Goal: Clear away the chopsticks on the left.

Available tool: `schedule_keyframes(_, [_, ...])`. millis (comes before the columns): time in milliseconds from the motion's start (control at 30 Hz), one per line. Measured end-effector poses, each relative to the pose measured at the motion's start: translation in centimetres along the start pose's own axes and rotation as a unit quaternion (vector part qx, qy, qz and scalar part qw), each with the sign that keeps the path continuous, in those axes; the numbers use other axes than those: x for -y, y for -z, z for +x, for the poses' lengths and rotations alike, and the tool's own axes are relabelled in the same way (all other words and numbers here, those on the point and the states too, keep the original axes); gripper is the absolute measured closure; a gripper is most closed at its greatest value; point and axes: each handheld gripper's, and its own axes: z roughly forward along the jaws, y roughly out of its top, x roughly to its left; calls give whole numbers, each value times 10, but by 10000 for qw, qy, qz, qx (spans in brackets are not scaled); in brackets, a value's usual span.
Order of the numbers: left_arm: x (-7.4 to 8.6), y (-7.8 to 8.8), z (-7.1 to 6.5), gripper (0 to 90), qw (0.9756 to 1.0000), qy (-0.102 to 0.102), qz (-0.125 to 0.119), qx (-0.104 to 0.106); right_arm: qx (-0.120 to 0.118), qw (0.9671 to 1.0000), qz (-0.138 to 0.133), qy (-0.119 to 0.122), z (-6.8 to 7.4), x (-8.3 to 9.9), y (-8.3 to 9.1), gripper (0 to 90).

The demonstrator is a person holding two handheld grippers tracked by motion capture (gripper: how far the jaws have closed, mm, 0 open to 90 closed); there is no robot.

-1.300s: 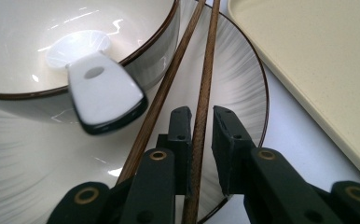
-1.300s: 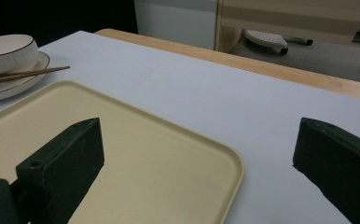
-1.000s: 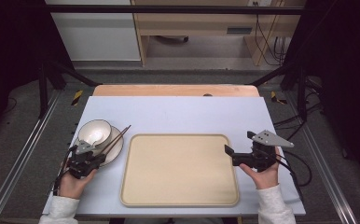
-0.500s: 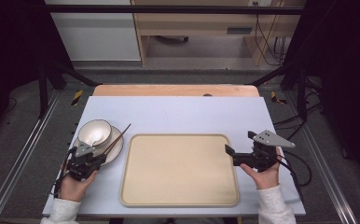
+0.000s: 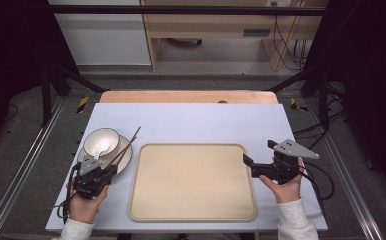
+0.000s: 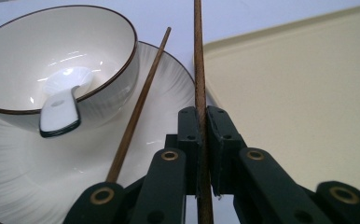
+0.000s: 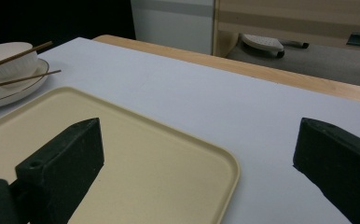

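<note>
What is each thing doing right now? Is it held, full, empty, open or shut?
Left gripper: shut on one chopstick.
Held chopstick: clamped between the jaws, pointing away.
Other chopstick: free, lying on the plate.
Bowl: upright on the plate, spoon inside.
Spoon: resting in the bowl, handle over the rim.
Plate: flat on the table.
Tray: empty.
Right gripper: open, holding nothing.

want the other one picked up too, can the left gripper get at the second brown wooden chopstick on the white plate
Probably not yet: the left gripper is shut on one brown wooden chopstick. The second chopstick lies uncovered beside it.
</note>
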Motion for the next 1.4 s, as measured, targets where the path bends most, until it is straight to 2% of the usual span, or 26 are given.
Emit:
schedule_keyframes(67, [0,1,-6,843,9999,108,-66,-28,1,10000,7,-12,0,0,1,20])
schedule_keyframes(167, [0,3,-11,843,9998,158,-93,-56,9,10000,-15,-29,0,-1,2,20])
schedule_keyframes(233, [1,4,-19,843,9995,233,-160,-124,24,10000,-29,-44,-1,-1,3,18])
schedule_keyframes(500, [-2,4,-31,843,9986,381,-241,-263,32,10000,-50,-55,-1,-1,4,18])
schedule_keyframes(533, [-4,3,-33,843,9984,452,-244,-243,32,10000,-40,-64,-1,-1,4,18])
schedule_keyframes(900, [-9,2,-56,843,9969,547,-385,-402,-14,10000,-44,-87,0,-1,3,18])
schedule_keyframes(1000, [-4,1,-62,843,9955,740,-461,-370,-31,9999,-67,-75,-1,-2,4,18])
schedule_keyframes(1167, [7,-3,-69,843,9935,933,-486,-430,-40,10000,-31,-72,0,-1,3,18])
schedule_keyframes(1400, [17,-8,-79,843,9921,1015,-513,-535,-65,10000,-3,-48,1,0,0,18])
